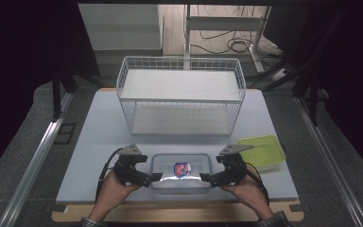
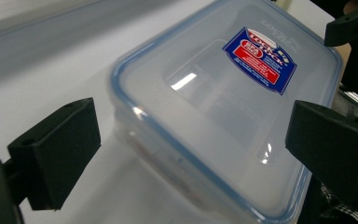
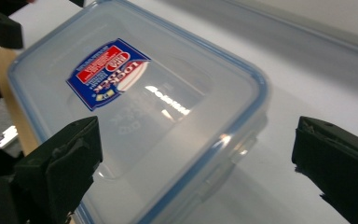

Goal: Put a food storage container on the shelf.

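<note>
Clear, blue-rimmed rectangular plastic container point(image 1: 181, 171) between left hand-held gripper point(image 1: 157, 177) and right hand-held gripper point(image 1: 204, 178), both spread wide, ungrasping.

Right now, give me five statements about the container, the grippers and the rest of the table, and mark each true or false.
1. The clear container has its lid on. True.
2. The left gripper is shut on the container. False: its jaws stand open at the container's left end, as the left gripper view shows.
3. The right gripper is open at the container's right end. True.
4. The green lid lies inside the wire basket. False: it lies on the table, right of the container.
5. The blue and red label is on the container's lid. True.
</note>
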Demonstrator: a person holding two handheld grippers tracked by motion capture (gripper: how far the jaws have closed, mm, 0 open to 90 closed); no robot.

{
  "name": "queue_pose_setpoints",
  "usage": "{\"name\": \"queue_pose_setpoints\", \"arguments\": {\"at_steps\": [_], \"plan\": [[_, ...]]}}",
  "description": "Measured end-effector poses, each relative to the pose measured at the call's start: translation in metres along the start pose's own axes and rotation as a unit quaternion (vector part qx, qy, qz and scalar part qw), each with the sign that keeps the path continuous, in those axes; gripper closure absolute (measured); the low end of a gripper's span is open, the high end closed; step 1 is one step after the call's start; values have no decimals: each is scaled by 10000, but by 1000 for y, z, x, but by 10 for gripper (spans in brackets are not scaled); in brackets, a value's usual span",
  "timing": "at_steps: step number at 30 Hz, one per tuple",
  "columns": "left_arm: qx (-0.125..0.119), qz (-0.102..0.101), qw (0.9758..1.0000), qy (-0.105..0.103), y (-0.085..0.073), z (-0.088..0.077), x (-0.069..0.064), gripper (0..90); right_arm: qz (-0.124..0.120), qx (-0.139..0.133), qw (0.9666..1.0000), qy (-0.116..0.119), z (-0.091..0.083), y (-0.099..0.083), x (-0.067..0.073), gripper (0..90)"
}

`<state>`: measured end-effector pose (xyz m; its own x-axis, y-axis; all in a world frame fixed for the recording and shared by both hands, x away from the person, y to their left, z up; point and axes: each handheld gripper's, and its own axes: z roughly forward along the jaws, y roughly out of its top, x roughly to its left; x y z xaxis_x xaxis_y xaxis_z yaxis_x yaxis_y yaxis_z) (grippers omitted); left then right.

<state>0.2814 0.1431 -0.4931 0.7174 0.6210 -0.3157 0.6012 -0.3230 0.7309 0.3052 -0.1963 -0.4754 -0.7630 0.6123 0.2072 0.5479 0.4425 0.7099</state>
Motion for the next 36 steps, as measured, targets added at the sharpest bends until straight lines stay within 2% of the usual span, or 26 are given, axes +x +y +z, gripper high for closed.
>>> {"name": "queue_pose_setpoints", "arguments": {"at_steps": [2,6,8,10,12,13,14,17,21,22,24,28,31,34,36], "plan": [[59,-25,9999,-87,0,4,0,27,56,38,10000,54,2,0,0,17],[187,-39,9997,-122,-3,9,1,15,184,102,9997,137,7,-3,-2,26],[334,-154,9988,-323,-7,15,3,13,261,159,9992,250,11,-5,-4,24],[304,-285,9980,-471,-9,18,4,0,421,175,9981,423,14,-7,-6,23],[320,-327,9977,-508,-9,19,5,0,567,252,9962,605,17,-8,-7,24],[320,-327,9977,-508,-9,19,5,0,567,252,9962,605,17,-8,-7,24],[342,-377,9971,-567,-11,18,5,0,678,388,9939,780,20,-10,-7,9],[399,-459,9963,-613,-14,16,3,10,758,446,9927,823,19,-11,-6,30],[384,-464,9962,-624,-17,11,1,73,838,529,9914,859,14,-13,-4,85],[400,-395,9967,-586,-18,7,-3,88,852,516,9912,873,11,-14,-4,116],[339,-394,9970,-578,-21,3,-5,139,903,432,9910,887,5,-16,-5,173],[158,-516,9963,-670,-29,-7,-5,270,884,445,9908,923,-3,-23,0,245],[89,-514,9965,-649,-32,-13,-10,330,1064,350,9887,999,-10,-28,0,337],[-89,-685,9950,-727,-37,-18,-9,422,1197,228,9862,1125,-17,-32,-3,424],[-114,-735,9946,-718,-38,-19,-11,446,1277,190,9853,1123,-19,-34,-1,439]]}}
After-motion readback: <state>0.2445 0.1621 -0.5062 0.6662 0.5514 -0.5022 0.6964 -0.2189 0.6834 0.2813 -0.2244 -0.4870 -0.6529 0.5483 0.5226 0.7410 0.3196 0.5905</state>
